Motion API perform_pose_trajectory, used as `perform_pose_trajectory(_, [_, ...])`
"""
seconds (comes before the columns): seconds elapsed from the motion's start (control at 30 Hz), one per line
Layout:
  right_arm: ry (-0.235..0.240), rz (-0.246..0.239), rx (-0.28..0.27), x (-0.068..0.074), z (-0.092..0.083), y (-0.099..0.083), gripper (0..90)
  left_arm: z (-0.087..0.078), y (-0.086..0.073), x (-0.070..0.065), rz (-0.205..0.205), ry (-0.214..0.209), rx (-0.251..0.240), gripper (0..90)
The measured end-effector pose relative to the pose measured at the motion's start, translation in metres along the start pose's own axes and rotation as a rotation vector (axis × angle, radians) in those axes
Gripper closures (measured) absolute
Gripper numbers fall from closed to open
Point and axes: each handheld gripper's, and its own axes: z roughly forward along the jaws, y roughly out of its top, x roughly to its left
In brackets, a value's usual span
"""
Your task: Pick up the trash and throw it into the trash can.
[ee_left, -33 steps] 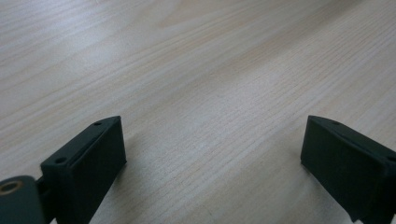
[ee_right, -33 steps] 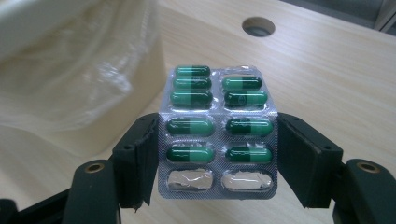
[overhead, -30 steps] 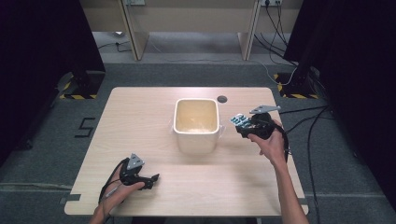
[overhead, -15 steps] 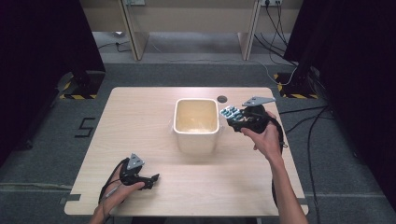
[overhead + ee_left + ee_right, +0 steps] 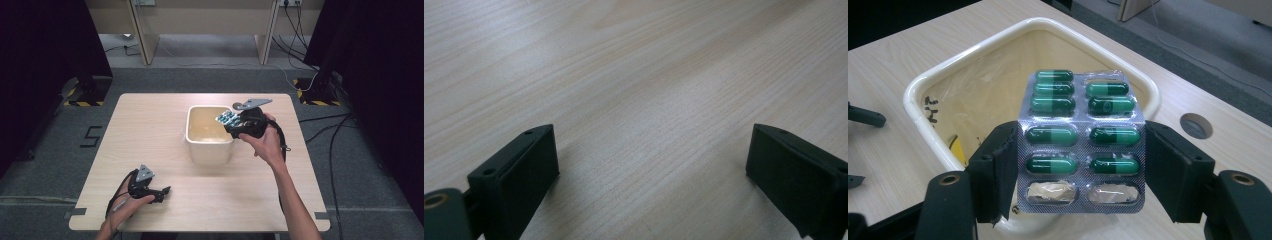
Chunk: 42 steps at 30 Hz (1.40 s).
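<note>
The right gripper clamps a silver foil blister pack of green capsules by its two long edges, so the sheet lies flat between the pads with its capsules facing up. Two pockets nearest the gripper are already empty. The pack hangs over the near rim of the cream square plastic bin, lined with a clear bag, which suggests it is about to be dropped in. In the high view the pack sits above the bin at its right edge. The left gripper rests on the pale wooden table, well apart from the bin, jaws spread wide and empty, out of the way.
</note>
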Motion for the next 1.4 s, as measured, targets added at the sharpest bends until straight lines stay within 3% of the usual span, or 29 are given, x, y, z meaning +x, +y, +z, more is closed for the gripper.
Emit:
perform_pose_trajectory(0.53, [0.019, -0.026, 0.051, 0.012, 0.039, 0.01, 34.9, 0.0, 0.0, 0.0, 0.0, 0.0, 0.0, 5.6])
perform_pose_trajectory(0.73, [0.048, -0.004, 0.072, 0.012, 0.05, 0.009, 34.1, 0.0, 0.0, 0.0, 0.0, 0.0, 0.0, 5.6])
perform_pose_trajectory(0.87, [0.034, 0.02, 0.063, 0.012, 0.056, 0.008, 18.8, 0.0, 0.0, 0.0, 0.0, -0.001, 0.0, 5.6])
perform_pose_trajectory(1.1, [0.037, 0.007, 0.036, 0.012, 0.048, 0.007, 20.1, 0.0, 0.0, 0.0, 0.0, -0.001, 0.0, 5.6])
perform_pose_trajectory(1.4, [-0.005, 0.02, 0.002, 0.003, 0.02, -0.004, 19.6, 0.0, 0.0, 0.0, 0.0, 0.0, 0.0, 5.6])
